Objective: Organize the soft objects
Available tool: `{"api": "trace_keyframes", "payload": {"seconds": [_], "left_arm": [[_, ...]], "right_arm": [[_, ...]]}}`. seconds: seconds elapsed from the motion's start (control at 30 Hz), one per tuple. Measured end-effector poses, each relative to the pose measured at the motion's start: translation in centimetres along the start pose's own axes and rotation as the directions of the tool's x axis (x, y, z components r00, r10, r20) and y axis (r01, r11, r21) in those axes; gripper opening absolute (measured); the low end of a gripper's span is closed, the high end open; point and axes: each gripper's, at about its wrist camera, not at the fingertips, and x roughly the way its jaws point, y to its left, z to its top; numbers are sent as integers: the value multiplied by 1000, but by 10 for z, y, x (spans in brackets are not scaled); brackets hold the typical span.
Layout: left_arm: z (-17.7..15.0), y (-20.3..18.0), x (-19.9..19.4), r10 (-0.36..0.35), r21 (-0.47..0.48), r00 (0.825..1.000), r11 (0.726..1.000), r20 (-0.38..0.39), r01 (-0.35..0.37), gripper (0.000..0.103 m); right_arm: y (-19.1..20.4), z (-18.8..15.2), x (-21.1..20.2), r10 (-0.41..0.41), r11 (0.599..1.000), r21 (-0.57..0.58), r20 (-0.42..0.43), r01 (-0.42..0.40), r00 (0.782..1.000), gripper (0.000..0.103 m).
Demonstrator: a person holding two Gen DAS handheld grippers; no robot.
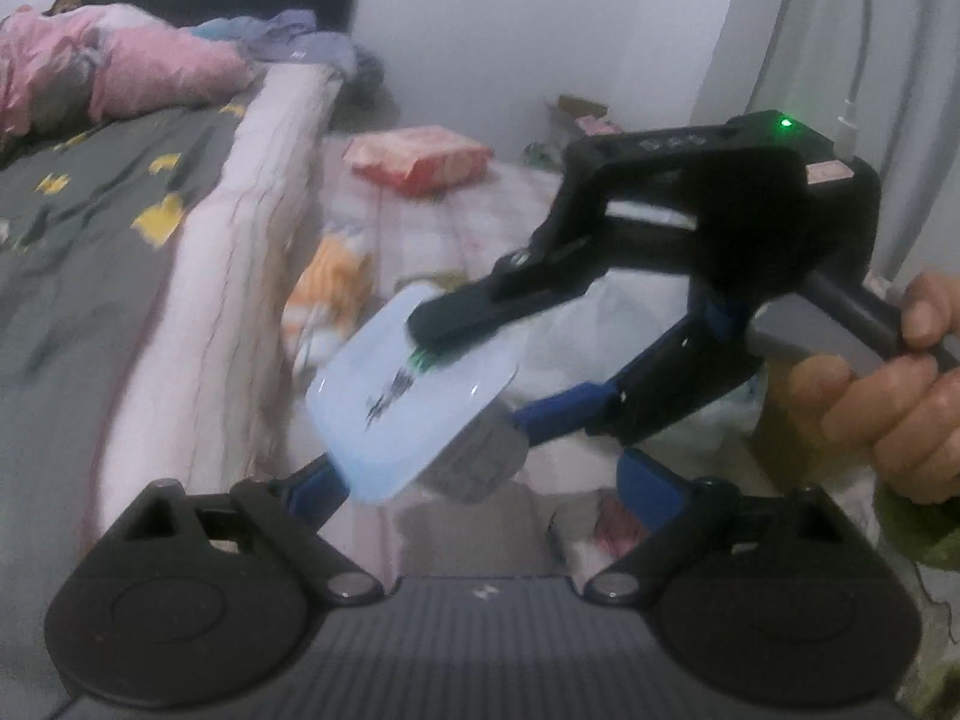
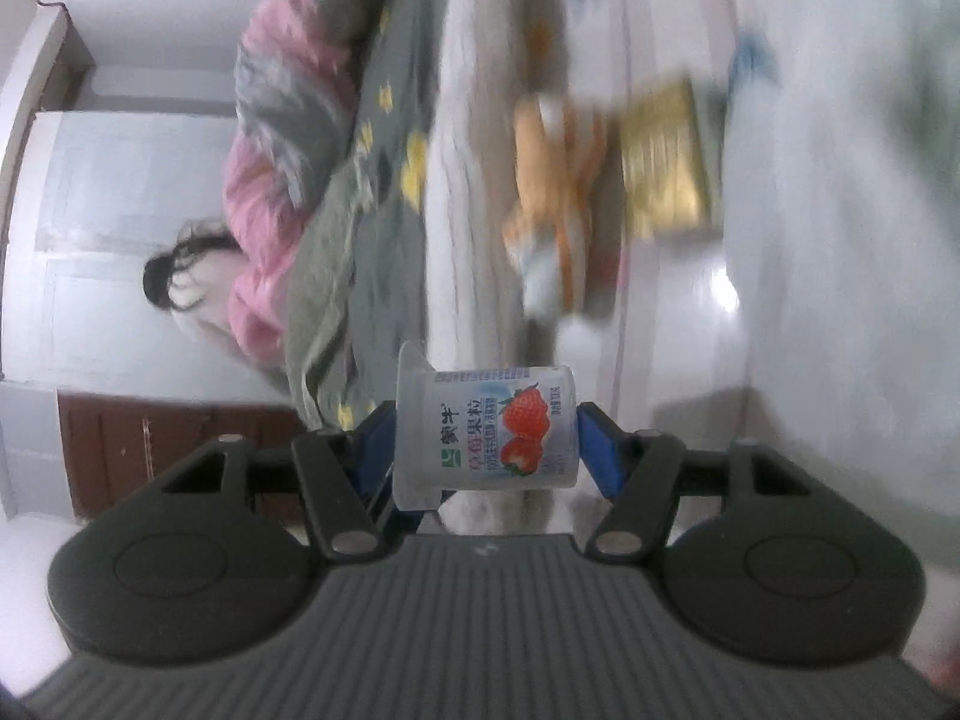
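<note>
A strawberry yogurt cup (image 2: 486,432) lies sideways between the blue pads of my right gripper (image 2: 486,444), which press on its rim and its base. In the left wrist view the same cup (image 1: 408,402) shows its pale blue lid, clamped by my right gripper (image 1: 474,384), which a hand (image 1: 888,396) holds. My left gripper (image 1: 486,498) stands open below the cup with nothing between its fingers; its left fingertip is hidden behind the cup. An orange plush toy (image 1: 336,282) (image 2: 558,204) lies on the floor beside the bed.
A bed (image 1: 120,252) with a grey cover and a pink quilt (image 1: 120,72) fills the left; a person lies under the quilt. A red packet (image 1: 420,156), a white plastic bag (image 1: 606,318) and a gold packet (image 2: 666,162) lie on the floor.
</note>
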Motion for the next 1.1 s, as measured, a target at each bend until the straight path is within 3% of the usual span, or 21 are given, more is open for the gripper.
{"api": "trace_keyframes", "payload": {"seconds": [0.13, 0.3, 0.4, 0.57, 0.77, 0.97, 1.03, 1.1], "left_arm": [[-16, 7, -1, 49, -26, 999, 998, -14, -49, 92], [-30, 14, 4, 45, -57, 998, 997, -32, -47, 82], [-36, 10, 4, 51, -23, 999, 998, -6, -51, 80], [-41, 0, 0, 34, 29, 999, 999, 18, -35, 79], [-39, -3, 1, 21, 61, 999, 998, 35, -23, 71], [-33, -1, 7, 18, 48, 998, 999, 52, -21, 66], [-33, 0, 10, 11, 45, 998, 999, 57, -14, 59], [-32, -2, 12, 14, 48, 998, 999, 57, -17, 55]], "right_arm": [[-10, -21, 22, -2, 999, 33, -40, 3, 999, 63], [-23, -36, 29, -22, 998, 55, -36, 24, 999, 64], [-31, -42, 28, -45, 997, 68, -26, 46, 999, 65], [-23, -48, 20, -157, 988, -3, 26, 157, 987, 67], [-17, -56, -6, -168, 984, -36, 134, 174, 977, 66], [-20, -54, -8, -159, 985, -43, 168, 169, 973, 45], [-20, -54, -4, -151, 985, -55, 168, 162, 974, 35], [-20, -55, -3, -135, 987, -59, 173, 147, 976, 32]]}}
